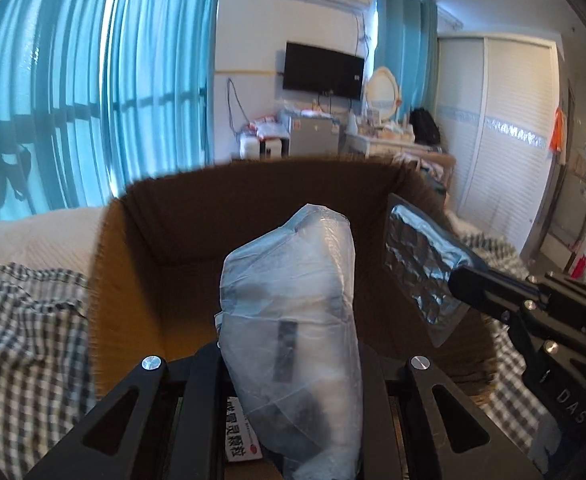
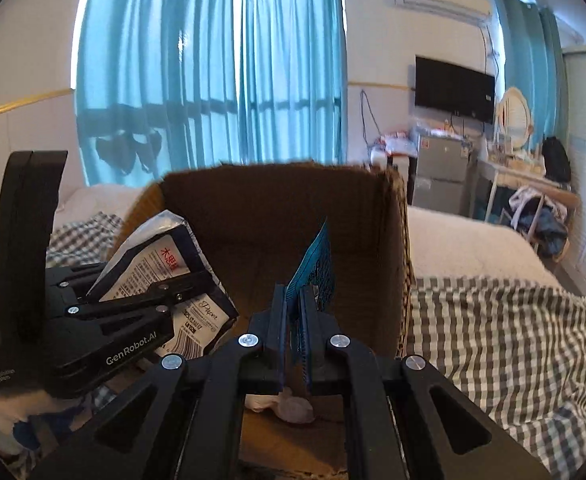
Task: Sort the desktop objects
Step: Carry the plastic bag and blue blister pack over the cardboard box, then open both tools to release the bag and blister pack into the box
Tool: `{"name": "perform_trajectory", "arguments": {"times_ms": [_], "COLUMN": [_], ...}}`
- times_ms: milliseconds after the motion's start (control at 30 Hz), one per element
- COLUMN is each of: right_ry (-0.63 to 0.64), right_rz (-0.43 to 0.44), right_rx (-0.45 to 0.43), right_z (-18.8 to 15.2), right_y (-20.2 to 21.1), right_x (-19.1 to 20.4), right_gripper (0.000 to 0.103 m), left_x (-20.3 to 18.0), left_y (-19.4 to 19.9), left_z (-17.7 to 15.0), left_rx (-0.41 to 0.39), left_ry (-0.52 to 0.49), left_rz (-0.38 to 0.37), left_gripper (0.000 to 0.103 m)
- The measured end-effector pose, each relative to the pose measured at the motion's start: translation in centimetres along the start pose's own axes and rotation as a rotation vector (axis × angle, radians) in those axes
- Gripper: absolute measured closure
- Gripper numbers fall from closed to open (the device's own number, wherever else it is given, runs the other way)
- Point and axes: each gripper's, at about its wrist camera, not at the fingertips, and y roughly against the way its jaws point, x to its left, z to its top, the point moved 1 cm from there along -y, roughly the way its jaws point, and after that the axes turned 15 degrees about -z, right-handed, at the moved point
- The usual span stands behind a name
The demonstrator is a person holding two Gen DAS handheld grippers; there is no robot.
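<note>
Clearly both pairs of tongs are loaded and poised at the near edge of the cardboard box [image 1: 141, 240], which sits on a bed covered by a checked sheet [image 2: 501, 320]. Nearest the box's front rim, the left tongs [image 1: 291, 364] are closed around a soft pack wrapped in translucent plastic [image 1: 293, 300], with a printed label low down on it; the pack stands up between the fingers and leans out over the box opening. Just to the right of it, over the same rim, the right tongs [image 2: 295, 320] are clamped fully together on a thin blue foil sachet [image 2: 317, 264], which juts upward and forward into the box mouth. Something pale and crumpled [image 2: 289, 404] lies on the box floor just under the right tongs; what it is cannot be told. Beyond the box's far wall stand blue curtains [image 2: 213, 80], and further off a wall television [image 1: 323, 72] and a small fridge [image 1: 313, 136]. The risks appear to lie in the release. The two tools sit close side by side over one opening, so letting go of both at once could knock one item against the other tool. The plastic wrap looks slippery and the pack top-heavy, so it may tip back over the near rim onto the bed. The sachet is light and flat, so it could catch on the right wall.
</note>
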Motion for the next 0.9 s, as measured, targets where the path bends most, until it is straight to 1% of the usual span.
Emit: {"name": "perform_trajectory", "arguments": {"times_ms": [133, 300, 400, 433, 467, 500, 533, 567, 833, 900], "right_ry": [-0.009, -0.006, -0.010, -0.011, -0.014, -0.017, -0.021, -0.024, -0.038, -0.044], "right_rz": [-0.008, -0.018, -0.028, -0.034, -0.045, -0.054, -0.062, -0.063, -0.073, -0.075], "right_rx": [0.040, 0.055, 0.049, 0.047, 0.040, 0.031, 0.015, 0.005, -0.075, -0.089], "right_z": [-0.9, -1.3, -1.2, -1.1, -1.0, -0.9, -0.7, -0.5, 0.6, 0.9], "right_y": [-1.3, -1.7, -1.4, -1.3, -1.0, -0.7, -0.2, 0.3, 4.2, 5.0], "right_x": [-0.6, -1.0, -1.0, -0.9, -0.9, -1.0, -1.1, -1.1, -1.4, -1.5], "right_gripper": [0.098, 0.098, 0.097, 0.096, 0.091, 0.080, 0.076, 0.073, 0.072, 0.069], "left_x": [0.9, 1.2, 1.2, 1.1, 0.9, 1.0, 0.8, 0.7, -0.6, -0.8], "left_y": [-2.5, -2.9, -2.7, -2.7, -2.6, -2.6, -2.3, -1.9, 1.5, 2.5], "left_z": [-1.3, -1.9, -1.7, -1.7, -1.7, -1.6, -1.6, -1.5, 0.0, 0.5], "left_rx": [0.066, 0.081, 0.083, 0.089, 0.092, 0.091, 0.083, 0.070, -0.003, -0.024], "left_ry": [0.049, 0.052, 0.051, 0.049, 0.047, 0.048, 0.047, 0.046, 0.041, 0.042], "left_rz": [0.000, 0.034, 0.041, 0.044, 0.058, 0.070, 0.084, 0.088, 0.096, 0.100], "left_gripper": [0.087, 0.087, 0.084, 0.082, 0.071, 0.052, 0.044, 0.039, 0.031, 0.026]}}
